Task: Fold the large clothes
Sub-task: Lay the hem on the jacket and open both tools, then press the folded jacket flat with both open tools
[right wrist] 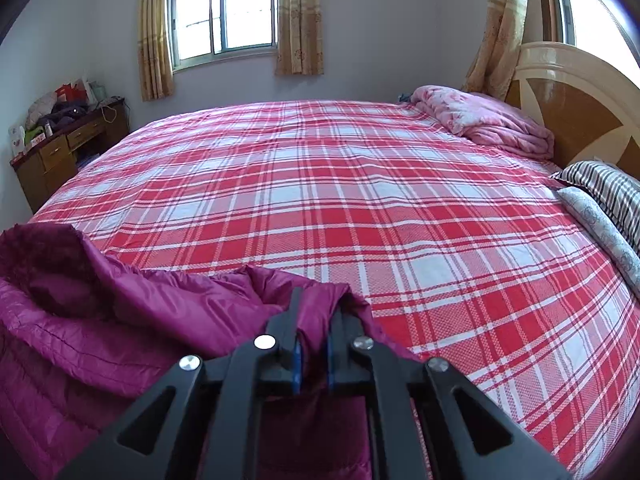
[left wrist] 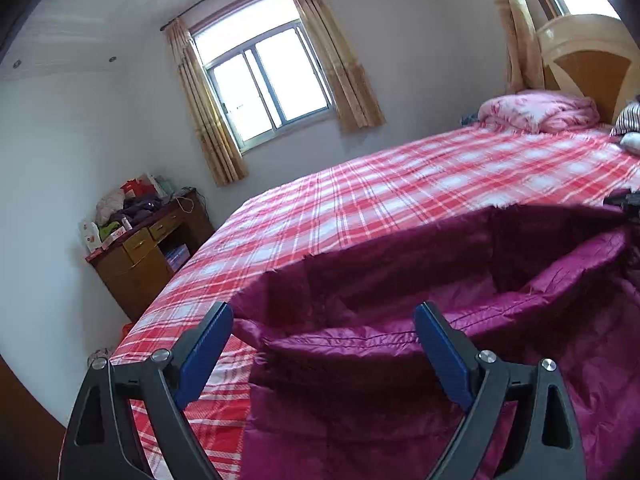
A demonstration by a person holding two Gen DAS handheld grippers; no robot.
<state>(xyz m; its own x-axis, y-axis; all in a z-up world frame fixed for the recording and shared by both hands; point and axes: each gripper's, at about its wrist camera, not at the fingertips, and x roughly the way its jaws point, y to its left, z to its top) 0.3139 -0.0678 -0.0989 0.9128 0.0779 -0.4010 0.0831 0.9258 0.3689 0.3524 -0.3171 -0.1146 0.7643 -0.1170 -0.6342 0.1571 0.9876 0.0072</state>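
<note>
A: Where is the garment?

B: A magenta padded coat (left wrist: 400, 344) lies on the near part of a bed covered by a red and white checked sheet (left wrist: 400, 176). Its hood, lined with darker plush, stands open towards the far side of the bed. In the right wrist view the coat (right wrist: 120, 320) fills the lower left, spreading from the near edge up to the hood.

A: What are the grippers doing?

B: The left gripper (left wrist: 324, 348) has its jaws spread wide, one blue pad on each side of the coat's hood edge. The pads do not press on the cloth; the coat lies below and beyond them. The right gripper (right wrist: 314, 336) has its jaws nearly together, with a raised fold of the coat's shiny fabric pinched between the two blue pads.

A: What else is on the bed?

B: At the far right corner a pink quilt (right wrist: 488, 120) is bundled up against the cream and brown headboard (right wrist: 580, 96). A striped pillow (right wrist: 604, 188) sits nearer along the right side, with a pale patterned pillow (right wrist: 600, 224) touching it.

A: And the room?

B: A window (right wrist: 224, 8) with tan curtains is in the far wall. A wooden desk (right wrist: 60, 152) piled with clothes and boxes stands by the left wall, just beside the bed.
</note>
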